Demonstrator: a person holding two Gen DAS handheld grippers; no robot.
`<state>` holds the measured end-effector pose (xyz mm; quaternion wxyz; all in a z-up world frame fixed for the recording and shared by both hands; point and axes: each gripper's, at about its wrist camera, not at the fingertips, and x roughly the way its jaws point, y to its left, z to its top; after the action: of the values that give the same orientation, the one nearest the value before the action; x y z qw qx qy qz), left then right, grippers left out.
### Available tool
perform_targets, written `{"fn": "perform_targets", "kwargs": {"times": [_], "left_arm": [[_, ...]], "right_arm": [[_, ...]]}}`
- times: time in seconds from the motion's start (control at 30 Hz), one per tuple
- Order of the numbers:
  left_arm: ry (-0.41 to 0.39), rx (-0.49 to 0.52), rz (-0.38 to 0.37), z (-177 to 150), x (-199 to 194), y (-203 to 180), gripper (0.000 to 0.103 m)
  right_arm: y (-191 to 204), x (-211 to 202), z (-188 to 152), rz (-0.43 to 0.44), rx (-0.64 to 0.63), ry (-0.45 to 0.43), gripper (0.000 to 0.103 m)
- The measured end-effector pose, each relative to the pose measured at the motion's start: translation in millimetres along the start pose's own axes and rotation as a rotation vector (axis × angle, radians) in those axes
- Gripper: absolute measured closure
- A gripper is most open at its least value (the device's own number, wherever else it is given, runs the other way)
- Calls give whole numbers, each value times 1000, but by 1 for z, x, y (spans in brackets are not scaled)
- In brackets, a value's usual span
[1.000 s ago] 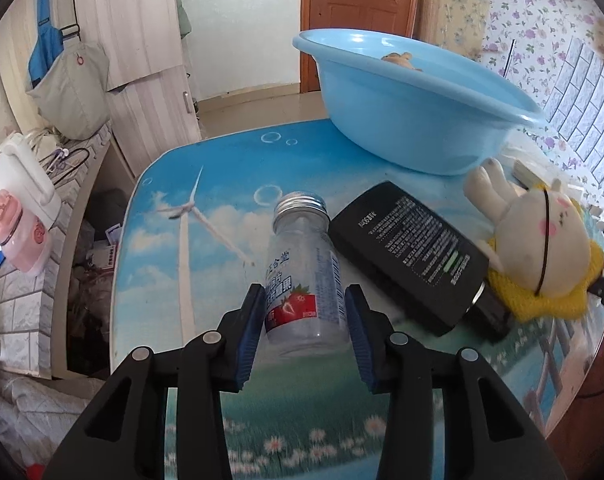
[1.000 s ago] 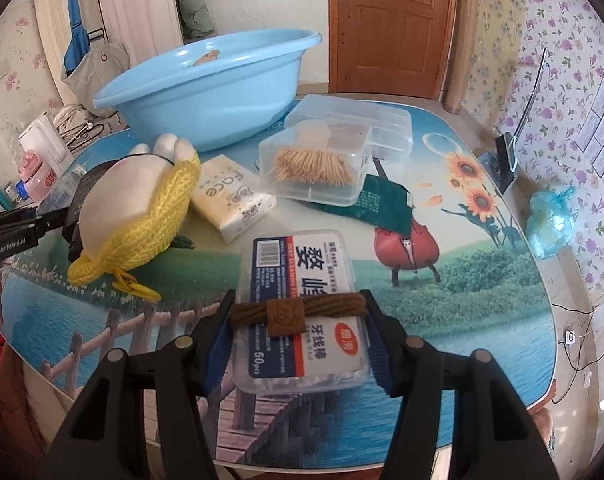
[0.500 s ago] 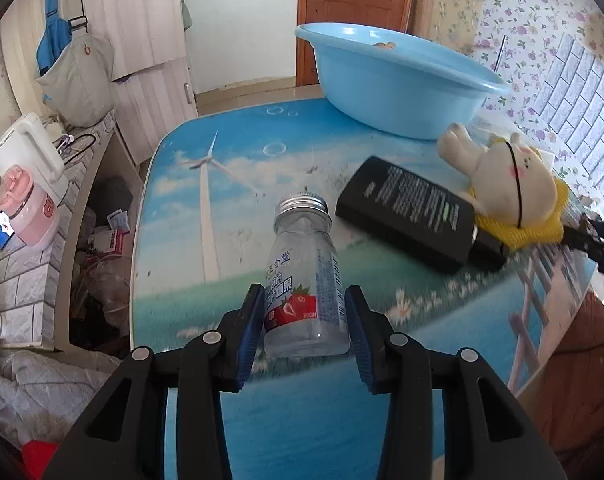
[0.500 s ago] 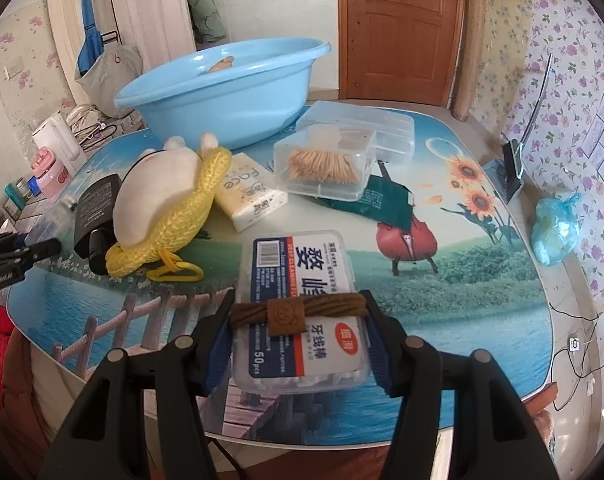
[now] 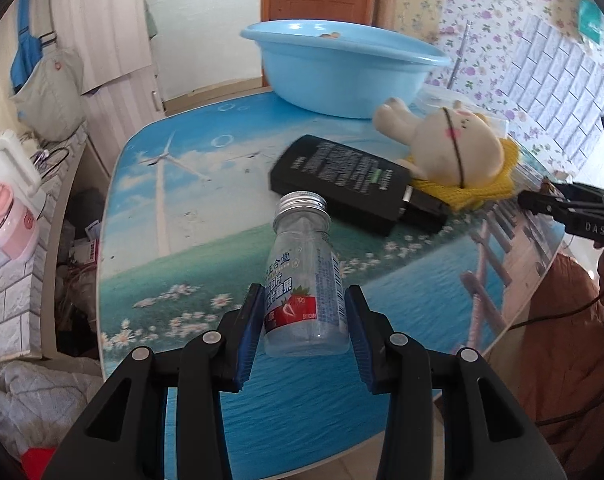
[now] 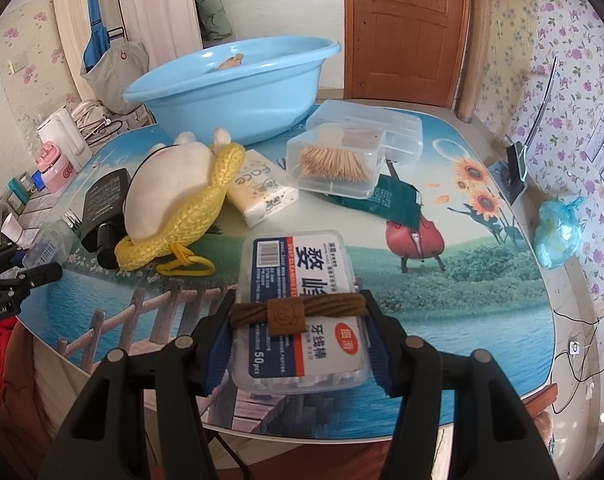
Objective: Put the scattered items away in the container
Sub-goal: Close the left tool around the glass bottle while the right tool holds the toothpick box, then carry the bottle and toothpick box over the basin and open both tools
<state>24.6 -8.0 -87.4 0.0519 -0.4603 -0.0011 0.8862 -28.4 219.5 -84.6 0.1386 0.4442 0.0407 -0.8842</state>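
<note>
My left gripper [image 5: 304, 314] is shut on a clear bottle [image 5: 304, 280] with a silver cap and strawberry label, held above the table. In the right wrist view my right gripper [image 6: 298, 320] is shut on a clear floss-pick box [image 6: 300, 304] wrapped by a brown band. The light blue basin [image 6: 238, 88] stands at the table's far side, also the basin [image 5: 342, 68] in the left view, with a small tan item inside. A plush toy [image 6: 174, 188] on yellow knit, a black bottle [image 5: 342, 176], a tissue pack [image 6: 260, 188] and a toothpick box [image 6: 334, 160] lie on the table.
A clear lidded box [image 6: 366, 128] and a dark green packet [image 6: 390, 200] lie right of the basin. A blue plastic bag [image 6: 558, 232] and a phone stand [image 6: 516, 168] sit at the table's right edge. A kettle [image 5: 10, 160] stands on a shelf to the left.
Both grippers have lifted and drawn back from the table with their items still held; the table and basin look farther away. The bottle now hangs over the near table part.
</note>
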Motion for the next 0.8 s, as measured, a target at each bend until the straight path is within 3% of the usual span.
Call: {"fn": "perform_targets", "kwargs": {"times": [0.43, 0.67, 0.8], "left_arm": [[-30, 20, 11, 5, 6, -5, 63], [-51, 23, 4, 11, 10, -5, 58], [-65, -5, -3, 11, 9, -1, 64]], "right_arm": [[6, 11, 1, -20, -20, 21, 44], [9, 15, 1, -31, -37, 13, 35], [6, 14, 2, -22, -9, 0, 39]]}}
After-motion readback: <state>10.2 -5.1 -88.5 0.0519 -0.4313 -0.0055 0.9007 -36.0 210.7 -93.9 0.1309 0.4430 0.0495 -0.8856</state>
